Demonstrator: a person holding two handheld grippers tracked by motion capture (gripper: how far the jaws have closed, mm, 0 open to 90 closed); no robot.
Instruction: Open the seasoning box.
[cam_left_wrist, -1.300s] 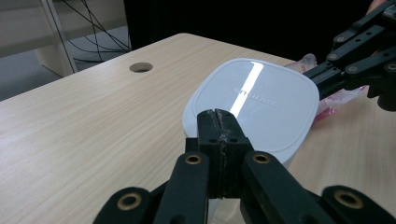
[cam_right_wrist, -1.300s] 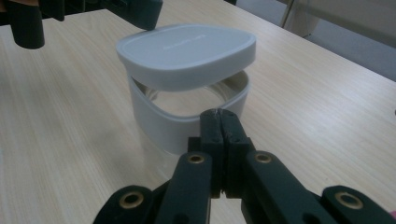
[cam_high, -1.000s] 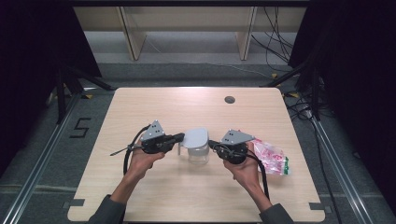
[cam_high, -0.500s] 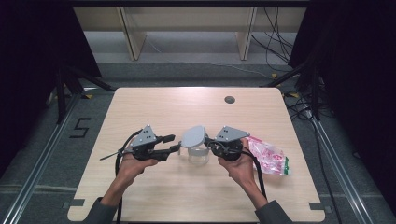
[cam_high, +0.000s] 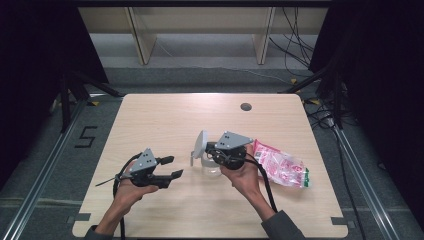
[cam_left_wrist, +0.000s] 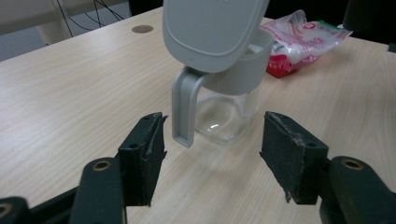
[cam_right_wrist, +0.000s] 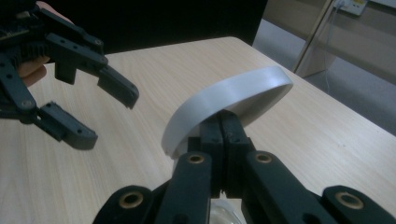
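Leftmost, the left gripper (cam_high: 169, 167) hovers just above the pale wooden table (cam_high: 160, 120) with its jaws apart and holding nothing, aimed toward the small clear glass jar with a grey plastic collar and handle (cam_left_wrist: 223, 100). The jar stands near the middle of the table, a little toward the person. Its hinged grey plastic lid (cam_high: 201, 143) is tipped up on edge, and the right gripper (cam_right_wrist: 220, 122) has its jaws pressed together on the lid's rim, holding it open. Right of the jar and apart from it lies a pink and white plastic food packet (cam_high: 280, 164), flat on the table.

The step in hand looks like swinging the lid fully open while the jar stays put. To do it well, the right gripper should follow the hinge's arc rather than pull sideways, since a sideways tug could tip the light jar. The open left jaws could close around the glass body or handle to steady it first.
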